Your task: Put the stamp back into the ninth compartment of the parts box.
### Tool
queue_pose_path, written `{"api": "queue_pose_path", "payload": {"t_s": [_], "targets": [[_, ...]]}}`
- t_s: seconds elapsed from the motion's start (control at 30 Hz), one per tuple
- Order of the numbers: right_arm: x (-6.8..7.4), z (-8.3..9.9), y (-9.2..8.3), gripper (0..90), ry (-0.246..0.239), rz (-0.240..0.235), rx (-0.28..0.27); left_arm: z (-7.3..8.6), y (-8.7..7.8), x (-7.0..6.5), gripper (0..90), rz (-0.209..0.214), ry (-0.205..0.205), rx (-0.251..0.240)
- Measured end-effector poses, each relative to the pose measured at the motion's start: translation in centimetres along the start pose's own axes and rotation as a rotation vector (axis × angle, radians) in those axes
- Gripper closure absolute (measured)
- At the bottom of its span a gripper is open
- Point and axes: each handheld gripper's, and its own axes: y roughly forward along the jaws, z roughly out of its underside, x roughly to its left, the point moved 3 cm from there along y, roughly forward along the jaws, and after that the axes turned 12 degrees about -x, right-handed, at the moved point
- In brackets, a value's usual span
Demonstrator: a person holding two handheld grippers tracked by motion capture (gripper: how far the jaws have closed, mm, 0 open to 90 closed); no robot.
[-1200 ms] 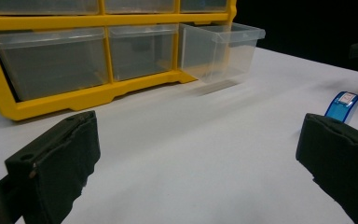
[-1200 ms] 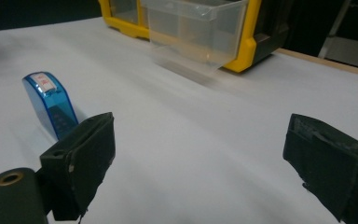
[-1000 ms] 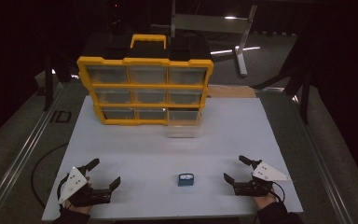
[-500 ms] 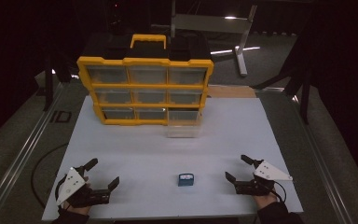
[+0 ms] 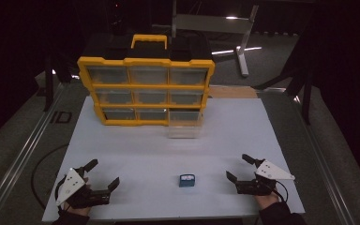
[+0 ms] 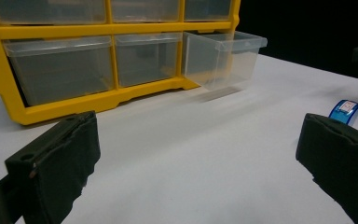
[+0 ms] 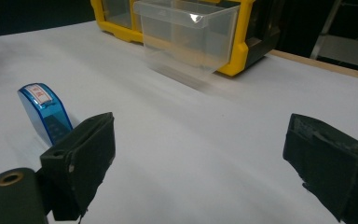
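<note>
A small blue box with a white label (image 5: 186, 180) lies on the white table near its front edge, between my two grippers. My left gripper (image 5: 103, 174) rests open at the front left, its jaws wide apart with nothing between them. At the front right my right gripper (image 5: 239, 168) is open too and holds nothing. The blue box (image 6: 345, 112) shows beyond the right jaw in the left gripper view. In the right gripper view the blue box (image 7: 44, 113) stands just behind the left jaw.
A yellow drawer cabinet (image 5: 145, 89) with clear drawers stands at the back of the white table (image 5: 136, 150). Its bottom right drawer (image 5: 185, 124) is pulled out. A wooden strip (image 5: 234, 92) lies behind the table at the right.
Both grippers have shifted slightly toward the table's front edge. The blue box and the cabinet have not moved.
</note>
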Motion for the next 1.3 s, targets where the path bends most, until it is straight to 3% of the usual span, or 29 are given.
{"api": "queue_pose_path", "payload": {"t_s": [0.6,0.73,0.97,1.13,1.3], "targets": [[-0.2,-2.9,0.0,9.1,0.006,-0.015,0.029,0.0,-0.1,0.1,0.3,-0.005,-0.004,-0.006],[-0.4,-4.2,0.0,9.1,0.025,-0.034,0.011,0.0,-0.1,0.1,0.3,-0.002,-0.009,-0.008],[-0.2,-6.2,0.1,9.1,0.003,-0.042,-0.009,0.0,-0.1,0.0,0.3,0.0,-0.006,-0.007],[0.1,-7.5,0.3,9.1,0.008,-0.065,-0.006,0.0,-0.1,0.0,0.3,0.005,-0.011,-0.008],[1.0,-8.9,0.6,9.1,0.023,-0.12,-0.018,0.0,-0.1,0.0,0.3,0.003,-0.005,-0.005]]}}
